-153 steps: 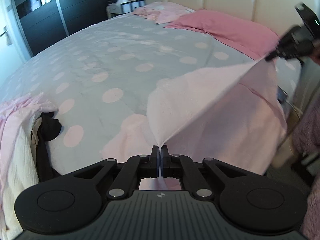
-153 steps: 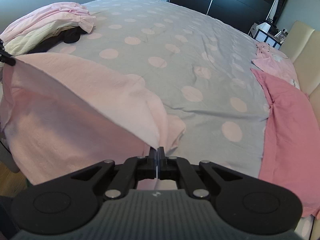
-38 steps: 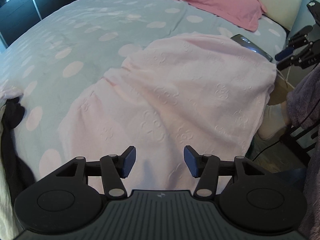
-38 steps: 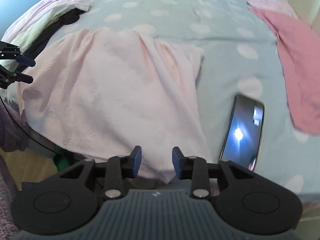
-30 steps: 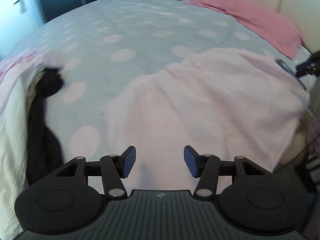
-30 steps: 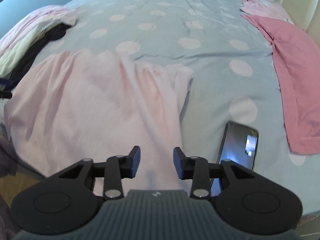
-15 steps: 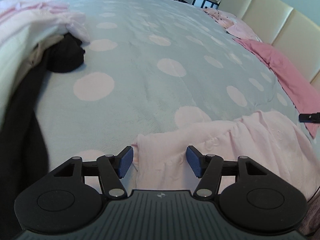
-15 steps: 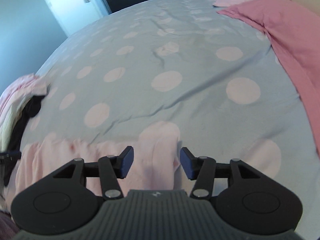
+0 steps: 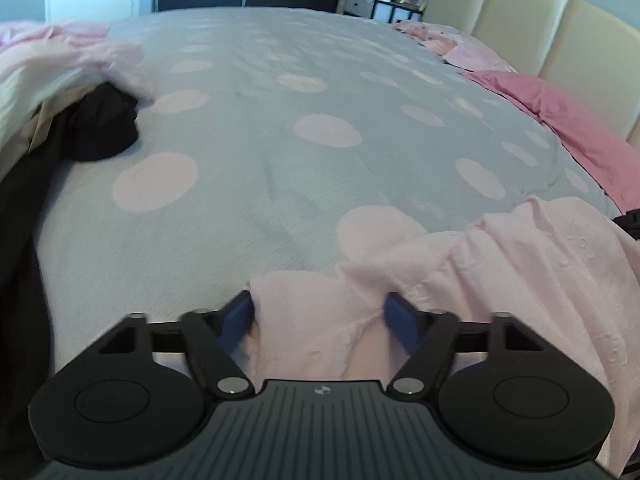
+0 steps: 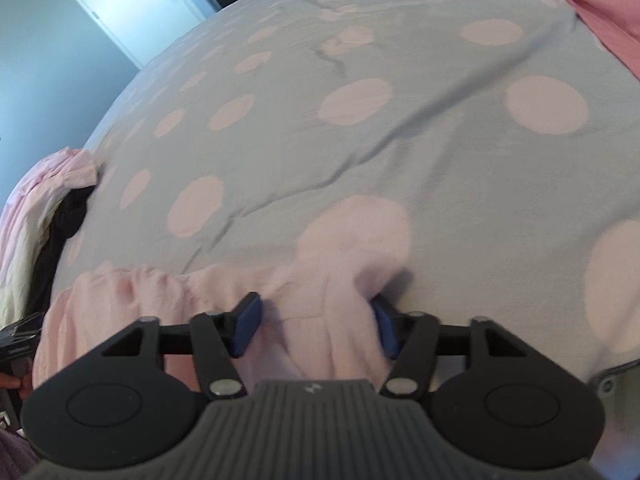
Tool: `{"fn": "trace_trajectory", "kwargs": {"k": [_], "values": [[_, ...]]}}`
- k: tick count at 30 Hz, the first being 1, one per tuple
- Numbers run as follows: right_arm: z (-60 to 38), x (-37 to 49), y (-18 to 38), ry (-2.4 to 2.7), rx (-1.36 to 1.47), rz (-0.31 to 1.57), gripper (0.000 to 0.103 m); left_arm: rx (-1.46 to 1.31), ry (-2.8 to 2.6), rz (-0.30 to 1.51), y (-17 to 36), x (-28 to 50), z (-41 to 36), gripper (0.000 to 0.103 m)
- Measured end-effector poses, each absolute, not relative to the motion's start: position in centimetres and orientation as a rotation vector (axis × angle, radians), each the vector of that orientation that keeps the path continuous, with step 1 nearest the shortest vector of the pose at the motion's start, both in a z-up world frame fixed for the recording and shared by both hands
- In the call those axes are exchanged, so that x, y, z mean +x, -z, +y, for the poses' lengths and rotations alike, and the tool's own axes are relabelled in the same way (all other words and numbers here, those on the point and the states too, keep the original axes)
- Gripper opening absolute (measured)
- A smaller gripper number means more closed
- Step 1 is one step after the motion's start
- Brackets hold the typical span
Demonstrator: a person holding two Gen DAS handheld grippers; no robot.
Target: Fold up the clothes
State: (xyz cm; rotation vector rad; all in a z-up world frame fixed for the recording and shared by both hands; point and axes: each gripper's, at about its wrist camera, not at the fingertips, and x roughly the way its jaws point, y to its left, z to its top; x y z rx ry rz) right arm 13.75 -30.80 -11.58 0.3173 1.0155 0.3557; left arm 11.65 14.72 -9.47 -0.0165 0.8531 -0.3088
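Observation:
A pale pink garment point(image 9: 500, 280) lies spread on the near edge of the bed, its far edge bunched into folds. In the left wrist view, my left gripper point(image 9: 320, 314) is open, and the garment's far left corner sits between its blue pads point(image 9: 238, 316). In the right wrist view, the same pink garment point(image 10: 160, 292) runs off to the left. My right gripper point(image 10: 316, 320) is open too, with a raised fold at the garment's far right corner between its fingers point(image 10: 246, 318). The garment's near part is hidden under both grippers.
The grey duvet with pink dots point(image 9: 320, 132) stretches ahead. A pile of pink, cream and black clothes point(image 9: 60, 92) lies at the left. Pink pillows point(image 9: 560, 112) and a beige headboard point(image 9: 560, 28) are at the right. A door point(image 10: 132, 4) stands beyond the bed.
Both grippers let go of the lifted garment, which now lies flat on the bed. Open, they have moved forward to its far edge, and fabric now sits between each pair of fingers.

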Motion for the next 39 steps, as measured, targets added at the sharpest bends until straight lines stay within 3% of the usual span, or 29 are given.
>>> {"fn": "trace_trajectory", "kwargs": {"k": [1,2,3,6,13,19,29,32,34,35,37,39], "values": [[-30.4,13.6,11.6,-0.358,0.306,1.012,0.036,-0.004,0.319,0.854,9.3,11.6,14.3,0.031],[-30.1,13.4,11.5,-0.358,0.289,1.004,0.016,0.002,0.325,0.861,9.2,11.6,13.9,0.022],[-30.0,13.3,11.4,-0.356,0.277,0.991,0.009,0.008,0.330,0.869,9.1,11.6,13.6,0.011],[-30.2,12.9,10.6,-0.339,0.283,0.958,0.007,0.000,0.296,0.832,7.7,11.3,13.8,0.004],[-31.6,12.3,5.5,-0.276,0.252,0.757,0.004,-0.020,0.194,0.680,3.3,10.7,14.9,0.003],[-31.5,15.0,2.2,-0.237,0.199,0.661,0.004,0.046,0.193,0.618,1.9,15.3,13.8,0.003],[-28.9,23.9,4.9,-0.173,0.077,0.728,0.005,0.157,0.176,0.682,4.4,23.6,11.6,0.004],[-28.9,24.8,6.7,-0.168,0.054,0.765,0.009,0.165,0.170,0.731,6.2,24.2,11.8,0.011],[-29.5,24.9,7.5,-0.151,0.062,0.791,0.024,0.154,0.154,0.787,6.8,24.5,12.3,0.019],[-29.8,24.8,7.9,-0.140,0.063,0.800,0.036,0.144,0.143,0.795,6.8,24.3,12.7,0.024],[-30.7,24.4,8.0,-0.114,0.059,0.805,0.038,0.120,0.127,0.788,6.5,23.6,13.7,0.036],[-31.5,23.6,7.9,-0.105,0.070,0.798,0.039,0.112,0.119,0.789,5.9,22.7,14.4,0.039]]}}
